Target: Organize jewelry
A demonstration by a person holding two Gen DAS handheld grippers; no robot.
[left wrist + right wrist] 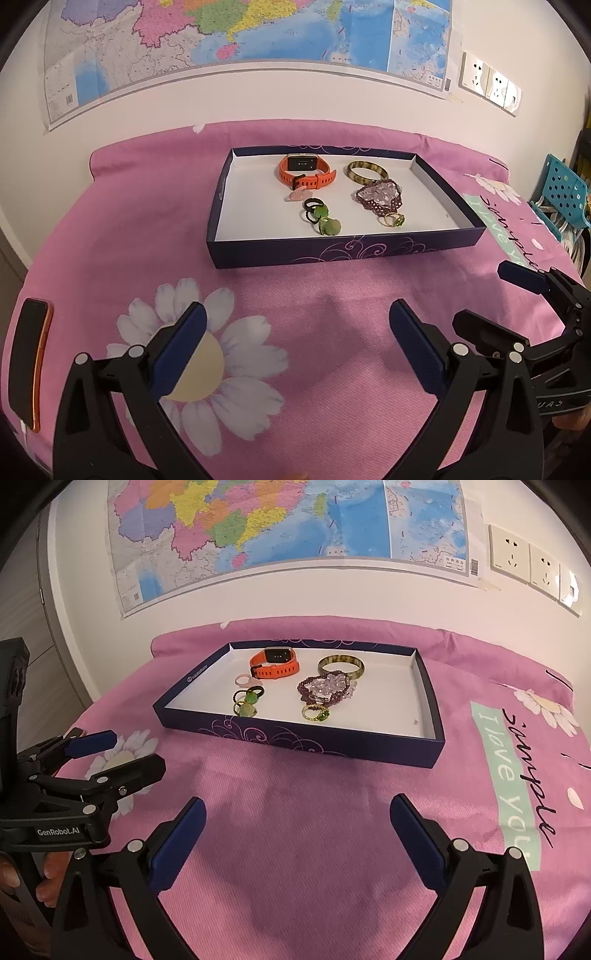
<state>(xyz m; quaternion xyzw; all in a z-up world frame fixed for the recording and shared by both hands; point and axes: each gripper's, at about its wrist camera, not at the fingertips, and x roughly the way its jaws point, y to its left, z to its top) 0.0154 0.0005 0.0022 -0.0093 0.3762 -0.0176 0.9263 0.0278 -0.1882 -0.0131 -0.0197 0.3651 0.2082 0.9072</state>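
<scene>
Inside box (343,254): orange watch (306,170) lying crosswise, face up.

The left gripper (122,753) carries a white label reading "GenRobot.AI" on its black body, seen from the right wrist view. The pink bedspread (295,830) bears, toward its right edge, black script reading "simple" beside a pale green strip (506,775) with white letters "I love you". Print on the wall map (295,524) is too small to read.
</scene>
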